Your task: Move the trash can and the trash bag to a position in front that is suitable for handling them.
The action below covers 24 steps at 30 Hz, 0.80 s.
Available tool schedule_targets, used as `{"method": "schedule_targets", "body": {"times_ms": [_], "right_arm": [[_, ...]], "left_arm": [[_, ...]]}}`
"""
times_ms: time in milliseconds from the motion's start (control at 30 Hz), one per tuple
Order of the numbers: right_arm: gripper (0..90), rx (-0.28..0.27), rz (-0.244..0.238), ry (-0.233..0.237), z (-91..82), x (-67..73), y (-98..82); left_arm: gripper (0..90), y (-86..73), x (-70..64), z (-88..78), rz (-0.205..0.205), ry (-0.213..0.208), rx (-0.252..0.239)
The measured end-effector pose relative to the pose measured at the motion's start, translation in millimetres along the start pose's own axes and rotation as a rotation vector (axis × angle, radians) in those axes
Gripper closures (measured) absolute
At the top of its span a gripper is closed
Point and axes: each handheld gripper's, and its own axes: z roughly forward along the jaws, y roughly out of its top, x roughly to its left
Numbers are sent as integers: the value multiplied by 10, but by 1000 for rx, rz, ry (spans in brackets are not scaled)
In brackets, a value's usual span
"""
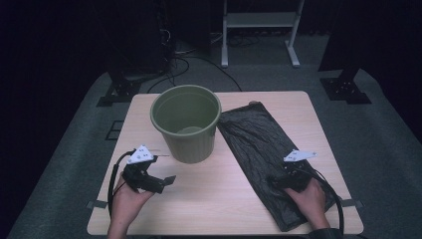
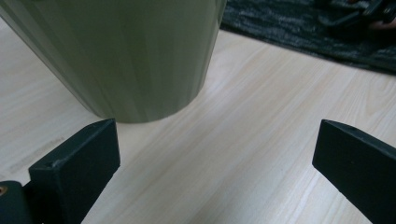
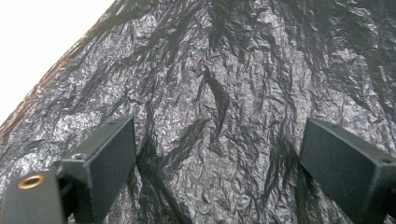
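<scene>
An olive green bin [image 1: 186,122] stands upright at the back middle of the wooden table [image 1: 214,199]. Its ribbed wall [image 2: 121,56] looms close in the left gripper view. A crinkled black plastic bag [image 1: 268,149] lies flat to the bin's right. My left gripper [image 1: 166,181] hovers open just in front of the bin, jaws wide apart over bare wood [image 2: 219,158]. My right gripper [image 1: 279,181] is open too, low over the bag's near half, with wrinkled plastic [image 3: 219,116] between its jaws. Nothing is held by either.
A grey carpeted floor [image 1: 74,149] surrounds the table. Black stand feet [image 1: 117,92] and cables [image 1: 189,62] lie beyond the table's far left edge, another foot [image 1: 346,89] at the far right. A white frame [image 1: 259,30] stands at the back.
</scene>
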Motion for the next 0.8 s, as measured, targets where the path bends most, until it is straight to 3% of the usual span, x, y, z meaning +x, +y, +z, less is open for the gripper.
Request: {"method": "schedule_targets", "body": {"times_ms": [800], "right_arm": [[94,0,1,1,0,-1,0]], "left_arm": [[0,550,205,-321,-24,20,-41]]}}
